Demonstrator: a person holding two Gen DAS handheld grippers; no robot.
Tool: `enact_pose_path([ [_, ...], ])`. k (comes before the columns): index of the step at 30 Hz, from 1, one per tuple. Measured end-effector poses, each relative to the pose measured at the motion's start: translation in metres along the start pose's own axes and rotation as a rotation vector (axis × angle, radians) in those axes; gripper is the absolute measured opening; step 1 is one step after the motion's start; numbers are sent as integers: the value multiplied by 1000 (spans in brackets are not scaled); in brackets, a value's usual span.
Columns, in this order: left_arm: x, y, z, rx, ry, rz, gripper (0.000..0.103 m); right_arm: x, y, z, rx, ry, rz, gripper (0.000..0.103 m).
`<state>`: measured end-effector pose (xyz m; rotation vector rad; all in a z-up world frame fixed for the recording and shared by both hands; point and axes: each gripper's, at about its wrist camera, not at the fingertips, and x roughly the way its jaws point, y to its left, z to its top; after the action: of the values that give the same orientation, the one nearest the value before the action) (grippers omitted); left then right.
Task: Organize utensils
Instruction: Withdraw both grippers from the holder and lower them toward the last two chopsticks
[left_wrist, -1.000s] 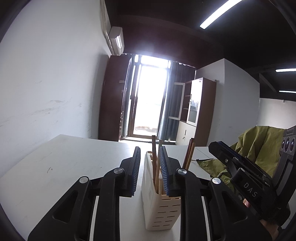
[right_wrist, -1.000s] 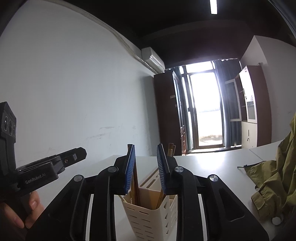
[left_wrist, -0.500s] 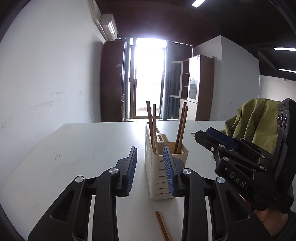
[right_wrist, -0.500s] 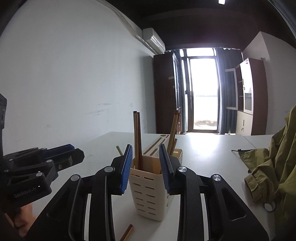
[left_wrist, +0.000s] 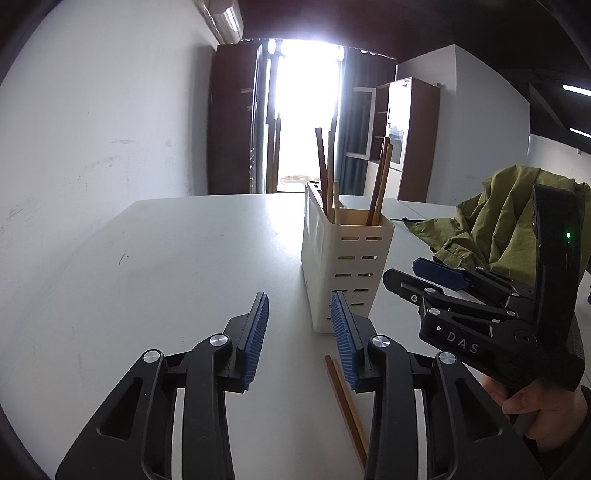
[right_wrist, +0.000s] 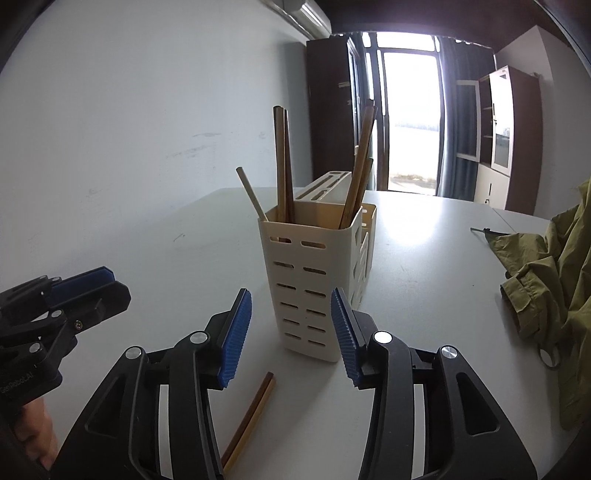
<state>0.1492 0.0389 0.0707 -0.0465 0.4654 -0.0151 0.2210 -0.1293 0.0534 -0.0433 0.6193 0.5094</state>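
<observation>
A cream slotted utensil holder (left_wrist: 341, 266) stands upright on the white table (left_wrist: 166, 266), with several brown chopsticks (left_wrist: 325, 173) standing in it. It also shows in the right wrist view (right_wrist: 314, 280). A pair of chopsticks (right_wrist: 251, 413) lies flat on the table in front of the holder, also in the left wrist view (left_wrist: 347, 402). My left gripper (left_wrist: 299, 332) is open and empty, just short of the holder's left side. My right gripper (right_wrist: 291, 328) is open and empty, facing the holder's front. Each gripper appears in the other's view.
An olive-green jacket (right_wrist: 546, 280) lies crumpled on the table at the right, also in the left wrist view (left_wrist: 491, 218). A white wall runs along the table's left side. A bright doorway and brown cabinets stand behind the table.
Both grippers have pulled back and down from the holder. The holder now sits farther ahead, and the pair of chopsticks on the table has come fully into view.
</observation>
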Motion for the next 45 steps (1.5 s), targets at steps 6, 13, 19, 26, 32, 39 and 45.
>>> enact_pose_path([
  [6, 4, 4, -10, 3, 30, -4, 37, 17, 1, -19, 13, 94, -14, 46],
  [13, 6, 11, -14, -6, 54, 2, 39, 45, 9, -39, 7, 231, -18, 46],
  [19, 9, 17, -14, -17, 60, 15, 39, 65, 15, -56, -17, 313, -37, 46],
  [26, 13, 19, -15, -26, 83, 12, 39, 73, 19, -66, -16, 372, -53, 46],
  [32, 14, 21, -16, -33, 88, 10, 39, 75, 25, -74, -26, 401, -39, 47],
  [39, 18, 20, -18, -28, 103, 8, 39, 73, 30, -78, -41, 427, -52, 49],
  [45, 28, 24, -22, -45, 148, 0, 39, 70, 32, -79, -65, 443, -62, 49],
])
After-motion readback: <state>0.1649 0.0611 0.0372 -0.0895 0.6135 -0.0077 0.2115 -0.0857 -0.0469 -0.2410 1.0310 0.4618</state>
